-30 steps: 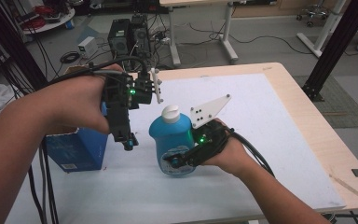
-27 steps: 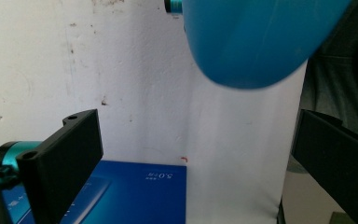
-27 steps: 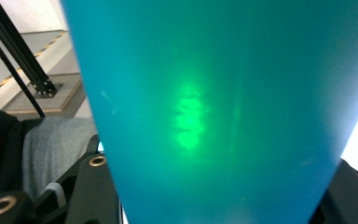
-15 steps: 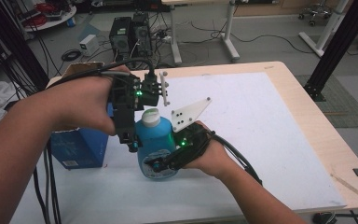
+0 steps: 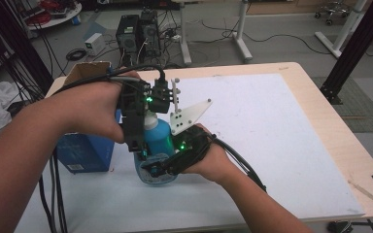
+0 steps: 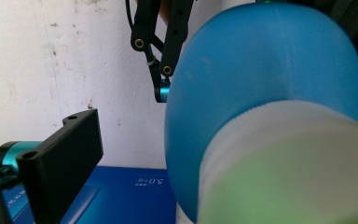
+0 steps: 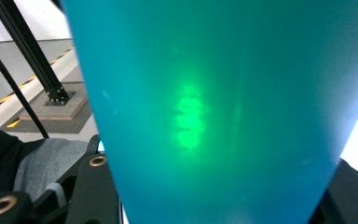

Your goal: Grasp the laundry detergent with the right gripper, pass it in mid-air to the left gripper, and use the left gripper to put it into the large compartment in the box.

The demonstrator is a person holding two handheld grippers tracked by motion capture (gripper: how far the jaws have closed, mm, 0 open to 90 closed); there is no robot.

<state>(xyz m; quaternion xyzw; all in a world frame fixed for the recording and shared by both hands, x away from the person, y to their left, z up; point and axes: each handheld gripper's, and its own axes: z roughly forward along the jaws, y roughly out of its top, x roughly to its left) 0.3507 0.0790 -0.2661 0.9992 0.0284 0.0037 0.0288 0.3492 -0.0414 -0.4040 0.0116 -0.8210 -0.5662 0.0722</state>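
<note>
A blue bottle [image 5: 159, 141] with a white cap [image 5: 149, 121] stands upright on the white mat [image 5: 272, 136]. My right gripper [image 5: 161, 168] is shut on its lower body from the right; in the right gripper view the bottle [image 7: 205, 116] fills the space between both jaws. My left gripper [image 5: 140, 144] points down over the bottle's top and is open. In the left gripper view one of its fingers [image 6: 60, 158] stands well clear to the left of the cap [image 6: 289, 163], and the other finger is hidden behind the cap.
A blue box [image 5: 85, 150] stands just left of the bottle, also seen below the jaws as the blue box [image 6: 121, 196]. A brown cardboard flap [image 5: 85, 73] rises behind my left hand. The mat stretches bare to the right up to the wooden table edge [image 5: 340, 141].
My right gripper has carried the bottle to the left and nearer the front. My left gripper has come down over the bottle's cap.
</note>
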